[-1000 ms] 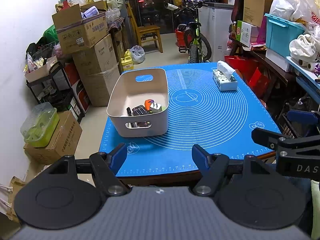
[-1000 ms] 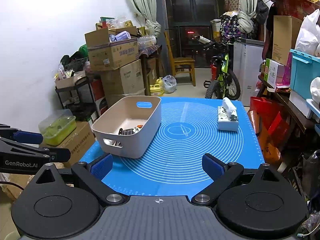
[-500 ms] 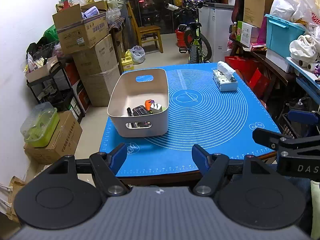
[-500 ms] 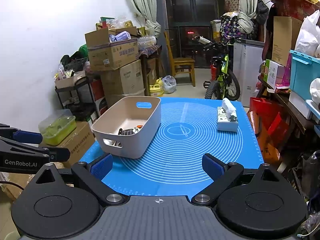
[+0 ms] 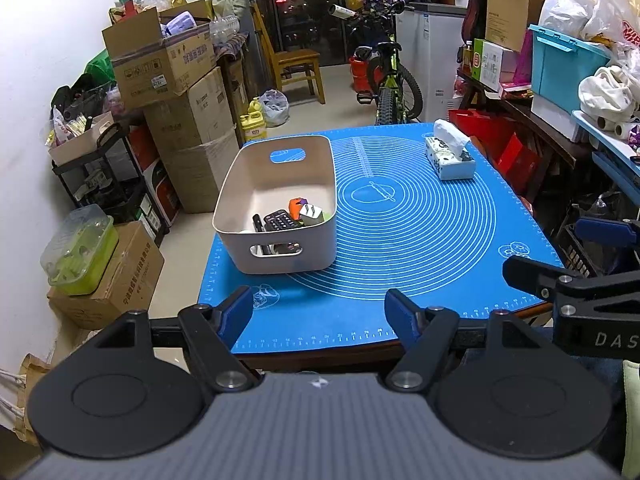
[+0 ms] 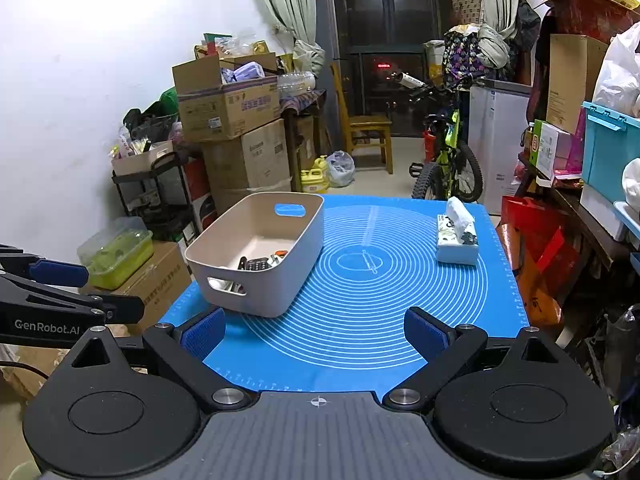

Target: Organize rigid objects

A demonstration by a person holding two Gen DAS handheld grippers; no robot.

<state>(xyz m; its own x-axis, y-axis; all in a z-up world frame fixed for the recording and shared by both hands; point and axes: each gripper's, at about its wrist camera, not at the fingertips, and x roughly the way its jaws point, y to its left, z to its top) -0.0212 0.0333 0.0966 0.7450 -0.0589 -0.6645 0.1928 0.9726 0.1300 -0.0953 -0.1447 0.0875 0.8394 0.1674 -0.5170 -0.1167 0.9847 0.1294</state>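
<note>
A beige bin (image 5: 320, 248) stands at the near left of the blue mat (image 5: 400, 220). It holds several small rigid items, among them a black keypad device (image 5: 280, 222), an orange piece (image 5: 297, 206) and a grey block (image 5: 312, 216). My left gripper (image 5: 320, 312) hovers over the table's near edge, short of the bin. Its jaws are opening and nothing is between them. My right gripper (image 6: 314, 332) is open and empty above the mat's front edge, to the right of the bin (image 6: 296, 280).
A tissue box (image 5: 450, 160) sits at the mat's far right. Stacked cardboard boxes (image 5: 188, 120) and a shelf stand left of the table. A bicycle (image 5: 394, 84) and a chair are beyond it, and cluttered shelves (image 5: 560, 92) line the right side.
</note>
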